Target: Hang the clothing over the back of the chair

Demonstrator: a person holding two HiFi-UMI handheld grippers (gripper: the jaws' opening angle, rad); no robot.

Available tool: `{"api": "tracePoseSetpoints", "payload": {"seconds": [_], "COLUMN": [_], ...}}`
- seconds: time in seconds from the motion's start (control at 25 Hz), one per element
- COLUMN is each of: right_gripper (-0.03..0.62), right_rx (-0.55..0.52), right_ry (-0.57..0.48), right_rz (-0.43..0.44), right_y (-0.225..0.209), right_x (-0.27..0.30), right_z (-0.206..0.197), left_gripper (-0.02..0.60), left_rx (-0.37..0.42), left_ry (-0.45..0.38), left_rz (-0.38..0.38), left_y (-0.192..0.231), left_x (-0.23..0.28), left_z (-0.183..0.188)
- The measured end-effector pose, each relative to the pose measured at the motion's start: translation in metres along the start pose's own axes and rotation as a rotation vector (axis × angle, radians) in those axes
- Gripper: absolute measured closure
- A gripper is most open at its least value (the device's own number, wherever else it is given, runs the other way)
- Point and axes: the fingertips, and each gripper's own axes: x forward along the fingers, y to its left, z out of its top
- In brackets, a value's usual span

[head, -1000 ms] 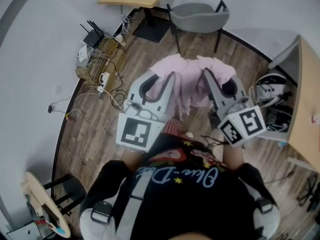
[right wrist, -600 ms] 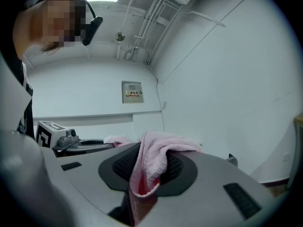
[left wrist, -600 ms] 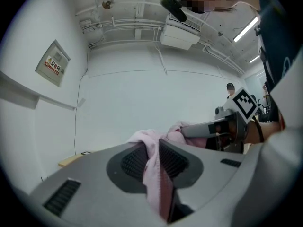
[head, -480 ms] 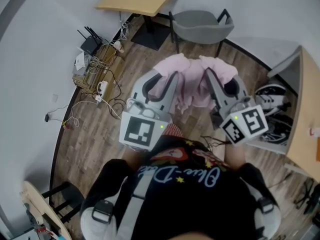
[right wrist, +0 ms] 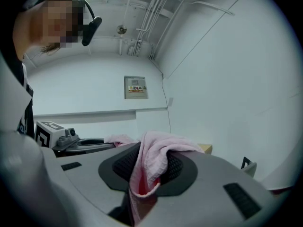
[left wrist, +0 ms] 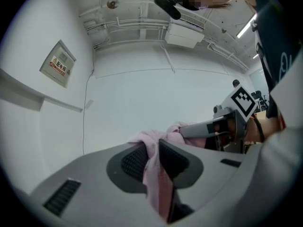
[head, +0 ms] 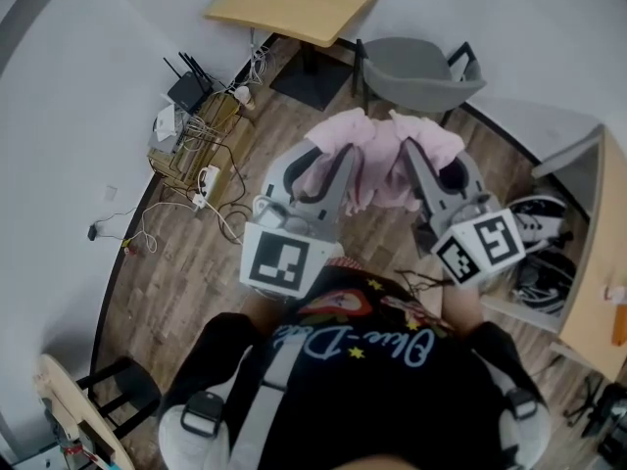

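Ahead of you the wooden floor (head: 284, 125) lies bare up to the grey chair (head: 416, 67). A cable-strewn wire rack (head: 191, 130) crowds your left; a desk (head: 598, 262) with gear under it hems your right.

The person holds both grippers out in front of the chest, side by side and pointing level. The left gripper (head: 326, 160) has its jaws closed on a fold of pink cloth (head: 377, 150), which is pinched between the ribbed pads (left wrist: 135, 161). The right gripper (head: 431, 155) grips another bunch of the same cloth between its pads (right wrist: 176, 167). Each gripper's marker cube (head: 282, 262) sits at the rear, near the body. The forearms are mostly hidden below the torso.
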Motion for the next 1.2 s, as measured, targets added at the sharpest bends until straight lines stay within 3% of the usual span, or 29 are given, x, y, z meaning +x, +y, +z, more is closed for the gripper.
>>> {"api": "tracePoseSetpoints", "payload": {"seconds": [0.32,0.84,1.2], "right_gripper": [0.511,0.511,0.511], "right_rx": [-0.003,-0.011,0.016], "right_ry": [0.041,0.069,0.086], "right_rz": [0.008,0.017,0.094], "right_y": [0.010,0.007,-0.020], "right_x": [0.053,0.097,0.129], "right_z": [-0.007,-0.017,-0.026], "left_gripper": [0.508,0.508,0.508], "left_rx": [-0.012,-0.023,-0.016], "left_ry": [0.015,0.017,0.061], "left_rz": [0.001,0.011,0.079], "left_y": [0.049,0.085,0.100], "left_x": [0.004,0.018,0.047], "left_z": [-0.017,-0.036,-0.049]}}
